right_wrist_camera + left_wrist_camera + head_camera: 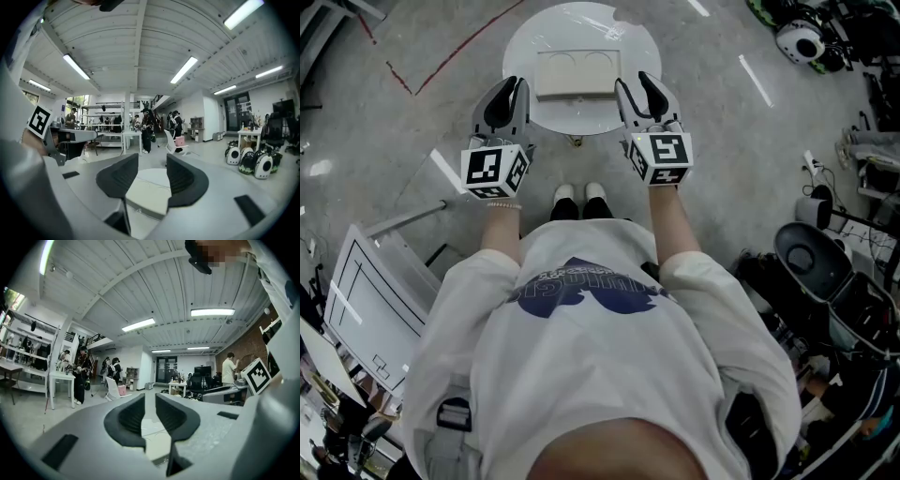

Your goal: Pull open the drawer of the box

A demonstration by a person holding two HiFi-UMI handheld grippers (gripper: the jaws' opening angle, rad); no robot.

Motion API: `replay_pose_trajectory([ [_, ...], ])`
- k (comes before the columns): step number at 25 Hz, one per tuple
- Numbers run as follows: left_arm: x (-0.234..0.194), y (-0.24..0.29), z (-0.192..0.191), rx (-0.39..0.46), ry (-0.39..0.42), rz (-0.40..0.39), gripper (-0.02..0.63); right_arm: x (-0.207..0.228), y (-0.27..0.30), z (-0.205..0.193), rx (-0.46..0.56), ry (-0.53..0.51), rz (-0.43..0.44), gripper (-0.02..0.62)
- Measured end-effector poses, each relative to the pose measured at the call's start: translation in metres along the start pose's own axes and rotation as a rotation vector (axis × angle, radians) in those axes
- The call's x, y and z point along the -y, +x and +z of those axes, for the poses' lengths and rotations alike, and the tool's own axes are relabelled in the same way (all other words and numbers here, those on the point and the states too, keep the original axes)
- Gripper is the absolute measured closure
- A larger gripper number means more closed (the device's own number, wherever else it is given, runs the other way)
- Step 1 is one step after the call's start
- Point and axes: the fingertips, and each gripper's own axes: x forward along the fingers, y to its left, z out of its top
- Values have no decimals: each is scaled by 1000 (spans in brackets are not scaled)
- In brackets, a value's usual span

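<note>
Looking steeply down in the head view: a beige box (574, 75) with two round recesses in its top, at the middle of a round white table (548, 33), at 12 o'clock from the person's white T-shirt (609, 375); drawer itself not to be made out. Flanking it, the left gripper (511, 84) just beside the box's 9 o'clock edge and the right gripper (633, 84) at its 3 o'clock edge, contact not to be told from above. Red tape lines (455, 60) on the grey floor at 11 o'clock, seen from the head view alone. Closer in, from the left gripper view: jaws drawn near together, a narrow slit between the pads, nothing in it. From the right gripper view: jaws standing apart, the box's near edge (147, 194) showing in the gap, pads not pressing on it. Only in the gripper views: people (82, 373) standing at 9 o'clock and strip lights (212, 312) overhead. For writing, black-and-white square codes on each marker cube (495, 169); dark blue shirt lettering (581, 286) upside down and too blurred to read.
</note>
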Motion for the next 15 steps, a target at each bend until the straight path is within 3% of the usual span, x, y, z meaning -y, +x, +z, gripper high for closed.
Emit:
replay_pose_trajectory([
  [2, -4, 0, -9, -19, -15, -5, 467, 4, -1, -10, -31, 32, -15, 415],
  [4, -13, -7, -14, -35, -12, -5, 430, 0, -5, -18, -56, 38, -48, 403],
  [9, -31, -8, -19, -73, -20, 1, 423, -7, -4, -55, -148, 97, -95, 380],
  [15, -40, 11, -22, -84, -19, -14, 423, -26, 17, -126, -308, 163, -72, 380],
])
